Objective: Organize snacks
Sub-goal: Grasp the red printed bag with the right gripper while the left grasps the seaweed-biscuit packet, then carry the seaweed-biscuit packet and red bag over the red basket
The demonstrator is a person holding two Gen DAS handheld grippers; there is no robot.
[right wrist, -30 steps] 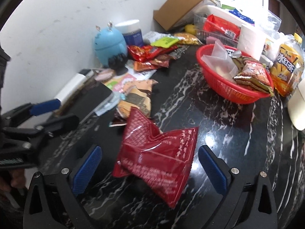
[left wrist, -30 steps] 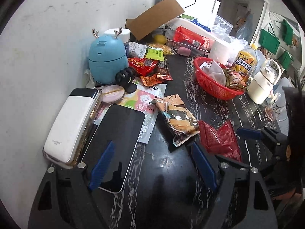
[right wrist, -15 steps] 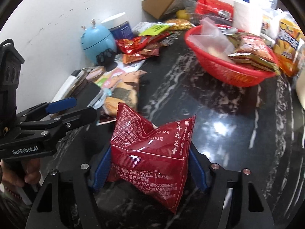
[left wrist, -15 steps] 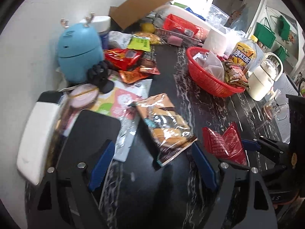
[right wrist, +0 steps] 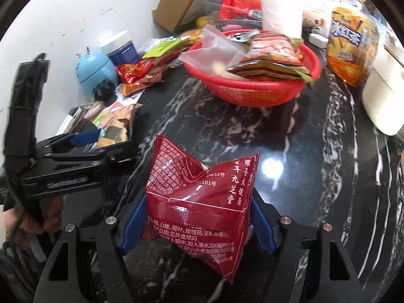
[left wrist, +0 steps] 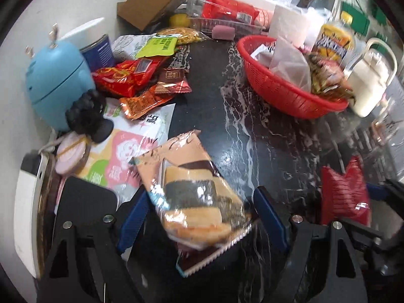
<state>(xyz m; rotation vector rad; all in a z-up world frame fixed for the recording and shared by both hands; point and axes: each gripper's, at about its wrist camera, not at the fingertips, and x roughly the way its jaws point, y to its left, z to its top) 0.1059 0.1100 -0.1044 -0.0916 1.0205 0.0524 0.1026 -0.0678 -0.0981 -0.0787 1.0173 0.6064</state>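
While the right gripper [right wrist: 197, 224] clamps a dark-red crinkly foil sachet [right wrist: 202, 194] at its sides, it looks light and slippery. The left gripper [left wrist: 199, 217] stands apart around a clear-wrapped striped cake packet [left wrist: 192, 197]; soft, so hold gently at mid-body.

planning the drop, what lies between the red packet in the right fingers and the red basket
Only bare black marble counter lies between the red packet and the red basket; the right wrist view shows it plainly.

Bare countertop [right wrist: 290, 156] before red basket [right wrist: 252, 93].
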